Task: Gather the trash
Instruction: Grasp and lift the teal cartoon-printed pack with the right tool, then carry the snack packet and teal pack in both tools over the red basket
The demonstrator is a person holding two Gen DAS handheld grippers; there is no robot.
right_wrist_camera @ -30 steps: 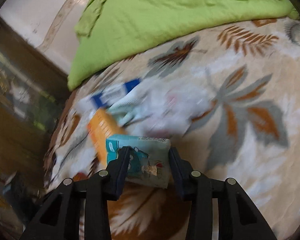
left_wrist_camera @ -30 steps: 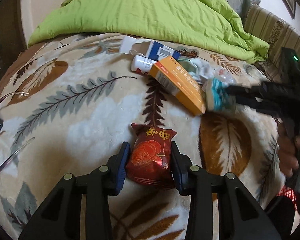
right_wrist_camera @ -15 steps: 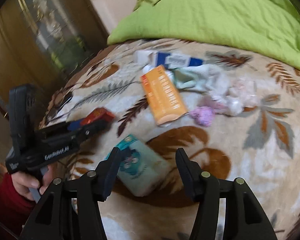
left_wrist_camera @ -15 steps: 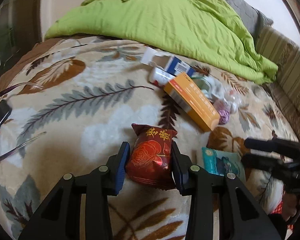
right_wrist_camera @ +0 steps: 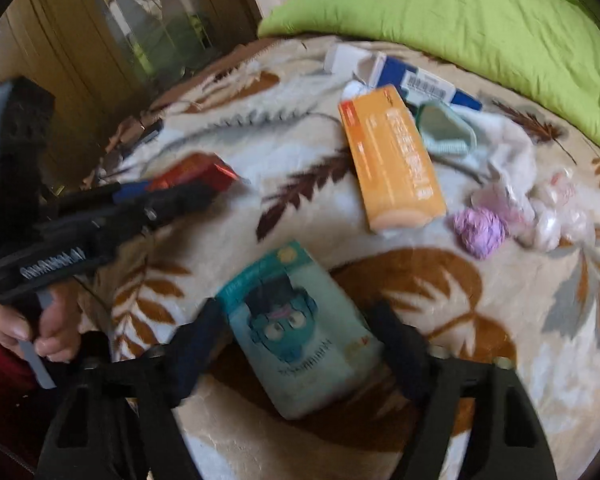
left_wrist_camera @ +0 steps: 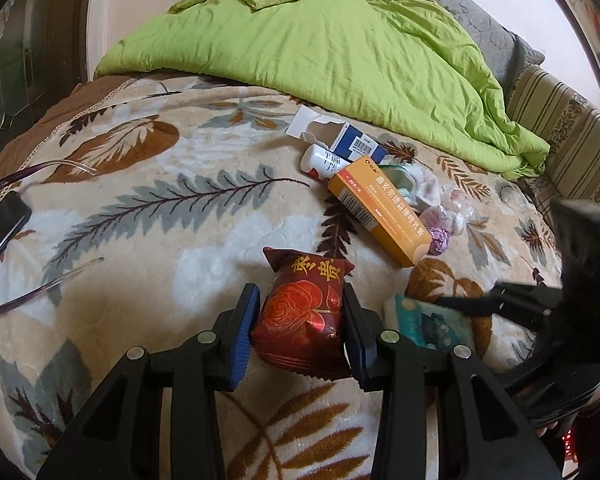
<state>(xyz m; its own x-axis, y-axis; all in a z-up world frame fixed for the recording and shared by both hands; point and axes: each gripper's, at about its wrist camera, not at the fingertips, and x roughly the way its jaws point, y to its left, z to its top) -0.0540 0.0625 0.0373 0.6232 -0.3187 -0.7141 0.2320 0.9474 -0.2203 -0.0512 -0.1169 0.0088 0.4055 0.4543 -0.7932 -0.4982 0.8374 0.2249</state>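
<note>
Surface: bed under a leaf-print blanket [left_wrist_camera: 148,240], green duvet [left_wrist_camera: 340,40] bunched at the far side. Wooden glass-door cabinet [right_wrist_camera: 112,20] past the bed edge in the right wrist view; striped sofa [left_wrist_camera: 572,140] at right in the left wrist view.

Left hand-held gripper [left_wrist_camera: 299,334]: pads clamped on both sides of a red snack packet [left_wrist_camera: 306,312], packet upright between them, just above the blanket.

Right hand-held gripper [right_wrist_camera: 300,344]: jaws spread wide, straddling a teal tissue pack [right_wrist_camera: 300,336] that lies flat on the blanket. Gap visible at both fingers, not gripping. Frame blurred.

Remaining trash further up the bed, clustered: orange box [left_wrist_camera: 378,210], white bottle [left_wrist_camera: 324,162] and torn blue-white box [left_wrist_camera: 340,140] touching behind it, purple wad [right_wrist_camera: 480,230] and crumpled clear wrap [right_wrist_camera: 556,216] just beside the box's near end, pale cloth item [right_wrist_camera: 500,148] behind those.

Glasses [left_wrist_camera: 32,232] and a dark phone [left_wrist_camera: 0,224] sit at the left bed edge, well apart from the trash. Open blanket between them and the packet. The two grippers are near each other, side by side.
</note>
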